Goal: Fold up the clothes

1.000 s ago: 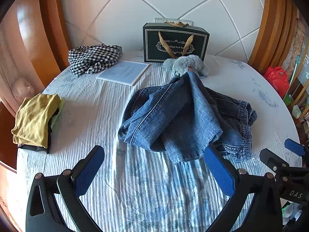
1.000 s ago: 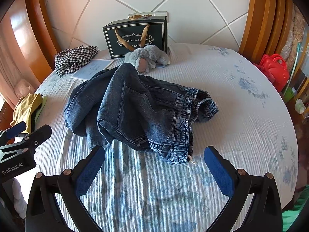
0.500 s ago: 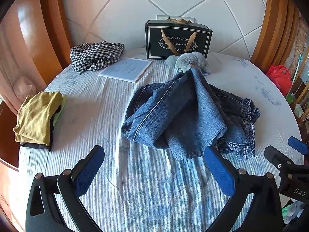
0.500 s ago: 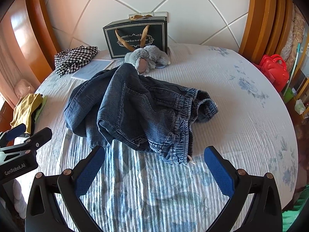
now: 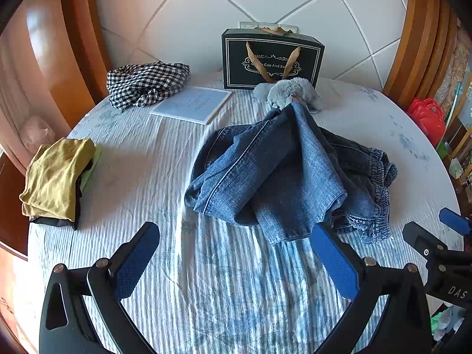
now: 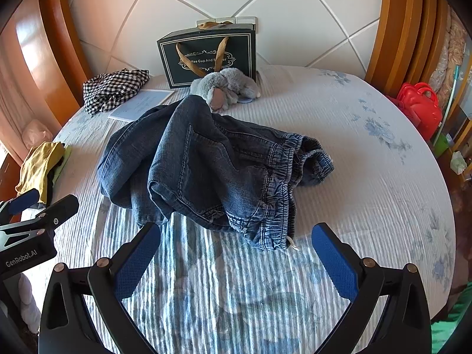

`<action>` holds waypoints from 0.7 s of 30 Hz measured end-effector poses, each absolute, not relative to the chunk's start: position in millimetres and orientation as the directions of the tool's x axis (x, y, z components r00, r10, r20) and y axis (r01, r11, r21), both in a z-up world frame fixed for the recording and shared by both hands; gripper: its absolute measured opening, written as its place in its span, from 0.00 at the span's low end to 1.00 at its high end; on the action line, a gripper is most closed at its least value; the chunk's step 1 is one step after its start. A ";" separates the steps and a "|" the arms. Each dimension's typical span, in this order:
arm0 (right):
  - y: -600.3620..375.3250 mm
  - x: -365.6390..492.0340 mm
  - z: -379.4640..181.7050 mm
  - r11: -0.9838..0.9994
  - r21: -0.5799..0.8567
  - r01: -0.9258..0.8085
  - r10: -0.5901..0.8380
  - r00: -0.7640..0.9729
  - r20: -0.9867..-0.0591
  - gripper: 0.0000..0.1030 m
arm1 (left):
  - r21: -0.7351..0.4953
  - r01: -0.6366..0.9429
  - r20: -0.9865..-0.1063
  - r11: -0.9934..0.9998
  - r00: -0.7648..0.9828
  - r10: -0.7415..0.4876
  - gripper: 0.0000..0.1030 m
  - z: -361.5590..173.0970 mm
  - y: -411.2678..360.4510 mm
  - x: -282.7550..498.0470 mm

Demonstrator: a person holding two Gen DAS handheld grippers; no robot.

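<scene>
1. Left gripper (image 5: 236,261): jaws spread wide, nothing between the blue pads, hovering over the bed sheet (image 5: 124,153) at frame bottom. Right gripper (image 6: 236,261): same, spread and empty.
2. Jeans (image 5: 277,174) lie in a crumpled heap mid-frame on the sheet, one fold peaking up toward the plush toy (image 5: 292,91).
3. Only the right wrist view shows the elastic waistband (image 6: 280,183) clearly, with a pale drawstring end at its lower corner. In the left wrist view the waistband is bunched at centre right, and a hem sits just above the right-hand pad; touching or not, can't tell.
4. Each view catches the other tool: right gripper at lower right edge of the left view, left gripper (image 6: 26,215) at left edge of the right view.
5. Around: gift bag (image 5: 273,57) upright at the headboard, the toy just in front of it, checked cloth (image 5: 146,84) upper left, paper booklet (image 5: 191,104) beside it, folded yellow garment stack (image 5: 56,177) at left edge, red bag (image 6: 419,109) off the bed at right.
6. Open sheet: wide strip below the jeans near both tools, and the whole right side in the right view.
</scene>
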State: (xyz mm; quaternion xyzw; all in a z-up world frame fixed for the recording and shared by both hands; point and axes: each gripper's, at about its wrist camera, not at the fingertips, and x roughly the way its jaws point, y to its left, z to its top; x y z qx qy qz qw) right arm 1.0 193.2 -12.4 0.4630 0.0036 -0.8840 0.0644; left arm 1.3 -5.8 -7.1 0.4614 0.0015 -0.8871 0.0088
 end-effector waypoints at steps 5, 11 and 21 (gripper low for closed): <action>193.6 0.6 -13.0 -0.992 0.053 0.116 -0.110 -0.560 -0.821 1.00 | 0.000 0.015 -0.821 -1.000 -0.571 -0.009 1.00 -8.4 -5.7 0.9; 194.4 0.9 -13.9 -0.992 0.060 0.115 -0.114 -0.558 -0.822 1.00 | -0.009 0.015 -0.824 -1.000 -0.567 -0.001 1.00 -10.4 -6.4 0.5; 193.6 1.0 -13.8 -0.992 0.058 0.115 -0.113 -0.557 -0.823 1.00 | -0.013 0.020 -0.825 -1.000 -0.565 0.000 1.00 -12.3 -9.2 2.1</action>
